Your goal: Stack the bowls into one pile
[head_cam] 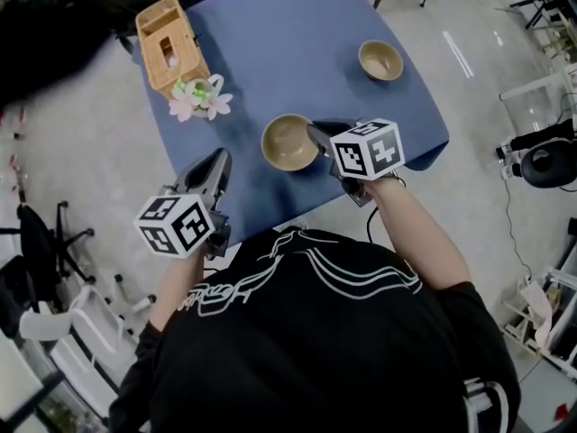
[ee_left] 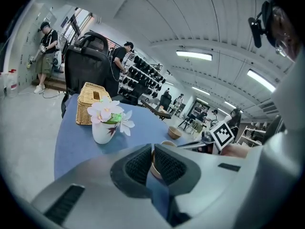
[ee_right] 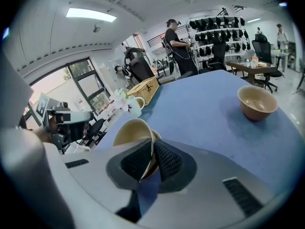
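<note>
Two tan bowls are on the blue table [head_cam: 270, 34]. The far bowl [head_cam: 380, 59] [ee_right: 257, 102] stands alone at the back right. The near bowl [head_cam: 288, 142] [ee_right: 133, 130] sits by the front edge, tilted slightly in the right gripper view. My right gripper [head_cam: 317, 135] [ee_right: 151, 149] is shut on its right rim, one pad inside and one outside. To the left of this bowl, my left gripper [head_cam: 215, 165] [ee_left: 152, 154] hovers at the table's front left corner. Its jaws are together with nothing between them. The near bowl's rim [ee_left: 167, 143] shows just beyond them.
A white vase of pink flowers [head_cam: 200, 96] [ee_left: 104, 128] and a wicker basket [head_cam: 169, 43] [ee_left: 90, 109] stand at the table's back left. Office chairs, shelves and several people surround the table. The table's front edge lies just below both grippers.
</note>
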### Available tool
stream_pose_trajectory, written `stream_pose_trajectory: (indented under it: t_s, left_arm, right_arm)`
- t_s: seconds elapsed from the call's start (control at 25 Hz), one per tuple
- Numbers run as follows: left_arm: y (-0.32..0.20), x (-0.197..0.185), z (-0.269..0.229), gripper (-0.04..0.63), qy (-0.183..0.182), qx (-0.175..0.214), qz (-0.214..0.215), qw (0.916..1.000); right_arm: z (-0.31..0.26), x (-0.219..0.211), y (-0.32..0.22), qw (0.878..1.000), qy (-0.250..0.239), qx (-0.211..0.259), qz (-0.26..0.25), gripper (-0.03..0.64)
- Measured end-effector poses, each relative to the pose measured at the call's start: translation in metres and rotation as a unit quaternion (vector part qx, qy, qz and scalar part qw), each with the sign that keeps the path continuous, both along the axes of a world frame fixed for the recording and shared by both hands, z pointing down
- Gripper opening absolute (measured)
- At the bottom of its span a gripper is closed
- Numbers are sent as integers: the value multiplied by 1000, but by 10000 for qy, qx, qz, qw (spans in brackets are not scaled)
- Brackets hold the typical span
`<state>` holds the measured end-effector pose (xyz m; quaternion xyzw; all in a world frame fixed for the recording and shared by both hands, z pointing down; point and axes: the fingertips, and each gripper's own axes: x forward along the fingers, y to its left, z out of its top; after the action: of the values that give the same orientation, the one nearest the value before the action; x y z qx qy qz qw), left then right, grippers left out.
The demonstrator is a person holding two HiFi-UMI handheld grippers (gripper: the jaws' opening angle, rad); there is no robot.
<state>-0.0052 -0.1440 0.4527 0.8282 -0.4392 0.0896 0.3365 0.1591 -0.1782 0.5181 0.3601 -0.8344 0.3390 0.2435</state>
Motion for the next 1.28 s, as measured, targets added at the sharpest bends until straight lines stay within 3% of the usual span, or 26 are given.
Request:
stream_pose_trajectory:
  t_s: [0.24, 0.32, 0.6, 0.88, 1.28]
  left_arm:
    - [-4, 4, 1, 38, 10, -9, 82, 10000]
    - [-4, 3, 2, 38, 9, -17, 109, 9999]
    - [1, -3, 0, 38, 100, -51, 238, 9997]
    - [2, -5, -12, 38, 169, -10, 643, 9978]
    - [10, 0, -28, 38, 123, 84, 1425, 9897]
  right_arm:
    - [1, -1, 2, 9999, 57, 97, -55, 54]
    - [2, -1, 3, 9999, 35, 121, -19, 119]
    - [-13, -6, 6, 9991, -224, 316, 177, 221]
    - [-37, -17, 16, 9963, -401, 561, 506, 262]
    - [-71, -25, 54, 9913, -199, 1005, 824, 273]
